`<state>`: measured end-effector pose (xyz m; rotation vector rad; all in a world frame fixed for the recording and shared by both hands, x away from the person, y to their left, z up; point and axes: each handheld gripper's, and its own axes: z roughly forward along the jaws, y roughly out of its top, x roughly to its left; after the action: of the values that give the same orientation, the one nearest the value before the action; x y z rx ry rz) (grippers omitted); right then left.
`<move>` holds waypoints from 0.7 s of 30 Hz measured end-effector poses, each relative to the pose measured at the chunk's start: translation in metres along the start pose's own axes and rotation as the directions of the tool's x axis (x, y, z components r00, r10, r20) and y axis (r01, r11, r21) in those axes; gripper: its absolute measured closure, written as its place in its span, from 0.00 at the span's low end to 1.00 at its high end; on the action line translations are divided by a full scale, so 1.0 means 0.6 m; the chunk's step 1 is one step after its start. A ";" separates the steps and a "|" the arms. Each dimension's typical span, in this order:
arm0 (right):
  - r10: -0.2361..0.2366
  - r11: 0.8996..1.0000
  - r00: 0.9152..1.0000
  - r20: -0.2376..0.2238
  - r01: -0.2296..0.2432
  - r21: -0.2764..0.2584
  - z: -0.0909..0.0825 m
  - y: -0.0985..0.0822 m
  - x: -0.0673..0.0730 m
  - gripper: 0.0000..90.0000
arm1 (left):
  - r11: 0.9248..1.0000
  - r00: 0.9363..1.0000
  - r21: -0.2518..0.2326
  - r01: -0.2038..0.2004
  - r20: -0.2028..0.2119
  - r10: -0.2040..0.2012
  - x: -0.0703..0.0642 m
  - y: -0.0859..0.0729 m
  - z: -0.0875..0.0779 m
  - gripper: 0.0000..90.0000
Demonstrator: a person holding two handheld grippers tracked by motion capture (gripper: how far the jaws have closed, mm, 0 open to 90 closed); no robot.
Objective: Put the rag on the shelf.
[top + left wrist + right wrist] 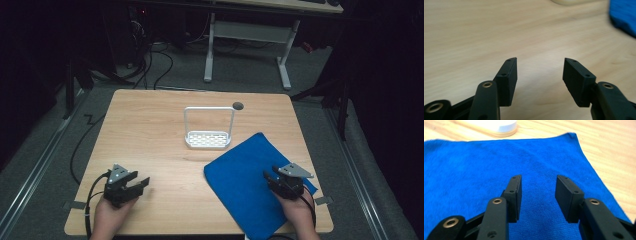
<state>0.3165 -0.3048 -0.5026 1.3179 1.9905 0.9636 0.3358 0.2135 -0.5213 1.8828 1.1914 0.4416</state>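
Note:
A blue cloth (246,175) lies flat on the right half of the wooden table (160,130). My right gripper (272,177) rests low over the cloth's right part, open, with blue fabric (499,167) spread under and beyond its empty jaws (538,180). My left gripper (140,184) sits at the table's front left, open over bare wood (499,32), nothing between its jaws (539,61). A corner of the cloth (624,15) shows at the upper right of the left gripper view. A white rack (208,127) with a tall wire handle and a perforated base stands mid-table.
A small dark hole (238,105) marks the table's far edge behind the rack. The rack's white base (496,125) appears at the top of the right gripper view. Beyond the table are cables (150,65) on grey floor and a white desk frame (245,40).

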 end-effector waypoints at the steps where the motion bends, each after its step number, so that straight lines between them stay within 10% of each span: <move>1: 0.018 1.000 1.000 -0.007 -0.018 -0.002 0.001 0.001 -0.001 0.66 | 0.999 0.999 -0.014 0.041 0.020 -0.041 0.006 0.001 -0.001 0.51; 3: 0.008 1.000 1.000 -0.006 -0.009 -0.008 0.001 0.003 0.003 0.66 | 0.996 0.995 -0.028 0.082 0.066 -0.080 0.010 0.000 0.000 0.51; 14: -0.014 1.000 0.996 -0.090 0.014 -0.001 0.004 0.000 0.015 0.73 | 0.999 0.998 -0.014 0.039 0.055 -0.038 0.001 0.000 0.007 0.50; 16: -0.061 0.998 0.986 -0.153 0.064 0.019 0.009 0.002 0.036 1.00 | 0.999 0.998 -0.009 0.038 0.057 -0.037 0.001 -0.001 0.008 0.50; 21: -0.149 0.984 0.958 -0.247 0.168 0.057 0.019 0.005 0.074 1.00 | 0.999 0.997 -0.007 0.043 0.060 -0.042 -0.001 -0.002 0.008 0.50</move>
<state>0.3110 -0.2594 -0.5096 1.1025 2.3001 1.0192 0.3379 0.2107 -0.5251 1.8476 1.1857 0.3637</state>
